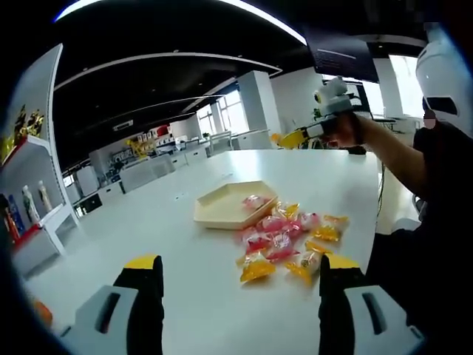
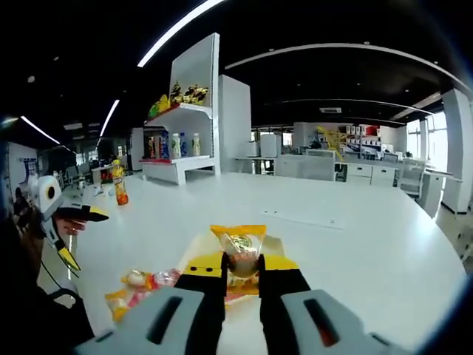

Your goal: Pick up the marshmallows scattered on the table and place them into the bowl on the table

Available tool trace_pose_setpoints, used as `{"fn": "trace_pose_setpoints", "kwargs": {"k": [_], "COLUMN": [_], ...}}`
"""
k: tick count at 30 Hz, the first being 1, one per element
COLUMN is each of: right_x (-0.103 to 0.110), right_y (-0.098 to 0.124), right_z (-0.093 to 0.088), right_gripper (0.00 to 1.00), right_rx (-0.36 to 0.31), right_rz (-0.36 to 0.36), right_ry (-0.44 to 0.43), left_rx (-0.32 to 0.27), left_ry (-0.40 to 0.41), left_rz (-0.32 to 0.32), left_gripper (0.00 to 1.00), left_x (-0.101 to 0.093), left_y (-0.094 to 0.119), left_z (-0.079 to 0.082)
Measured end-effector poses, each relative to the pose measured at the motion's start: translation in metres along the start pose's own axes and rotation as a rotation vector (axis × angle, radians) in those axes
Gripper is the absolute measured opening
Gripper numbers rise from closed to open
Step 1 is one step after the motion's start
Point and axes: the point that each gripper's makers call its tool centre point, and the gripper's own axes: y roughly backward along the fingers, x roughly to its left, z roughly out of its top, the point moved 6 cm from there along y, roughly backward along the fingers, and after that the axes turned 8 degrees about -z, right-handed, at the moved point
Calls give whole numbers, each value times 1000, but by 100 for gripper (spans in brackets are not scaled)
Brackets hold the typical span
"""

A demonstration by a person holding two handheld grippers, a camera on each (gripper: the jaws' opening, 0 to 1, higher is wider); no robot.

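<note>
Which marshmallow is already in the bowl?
The pink-wrapped marshmallow lying alone inside the beige hexagonal bowl. The other pink and yellow packets lie heaped on the white table beside the bowl's rim.

Yellows, pinks and white on a pale table

The table (image 1: 185,222) is plain white; the bowl (image 1: 225,207) on it is pale cream-yellow. The marshmallows (image 1: 284,240) lie in pink and yellow-orange wrappers, some partly clear. The left gripper (image 1: 236,310) has black jaws with yellow tips and grey bodies. The right gripper (image 2: 242,281), in the same black, yellow and grey, grips a yellow-wrapped marshmallow (image 2: 239,248) with a brownish centre. A white shelf (image 2: 181,118) has a red lower edge and carries yellow and multicoloured items; an orange bottle (image 2: 119,185) stands nearby.
</note>
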Motion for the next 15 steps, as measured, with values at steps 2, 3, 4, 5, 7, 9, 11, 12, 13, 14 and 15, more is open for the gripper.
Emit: {"fn": "trace_pose_setpoints", "kwargs": {"k": [2, 3, 4, 5, 7, 9, 11, 12, 13, 14, 15], "right_x": [0, 0, 0, 0, 0, -1, -2, -2, -3, -3, -3], "right_y": [-2, -3, -4, -5, -6, -7, -7, -8, -9, -10, -11], "right_z": [0, 0, 0, 0, 2, 5, 7, 9, 12, 13, 15], "right_gripper": [15, 15, 15, 15, 15, 15, 15, 15, 15, 15, 15], "right_rx": [2, 3, 4, 3, 1, -4, -8, -11, -14, -16, -17], "right_rz": [3, 4, 3, 4, 12, 12, 11, 10, 11, 12, 12], "right_ry": [-5, -6, -7, -6, -17, -22, -22, -20, -18, -18, -16], "left_rx": [-1, 0, 1, 1, 0, -1, -2, -3, -4, -4, -3], "left_ry": [0, 1, 0, -1, -2, -5, -5, -5, -5, -6, -7], "left_rz": [2, 3, 2, 2, 1, 1, 1, 1, 2, 2, 0], "left_gripper": [86, 86, 86, 86, 86, 86, 86, 86, 86, 86, 86], "left_x": [0, 0, 0, 0, 0, -1, 0, 0, 0, 0, -1], "left_y": [0, 0, 0, 0, 0, 0, 0, 1, 1, 1, 0], "left_z": [0, 0, 0, 0, 1, 1, 2, 2, 2, 2, 2]}}
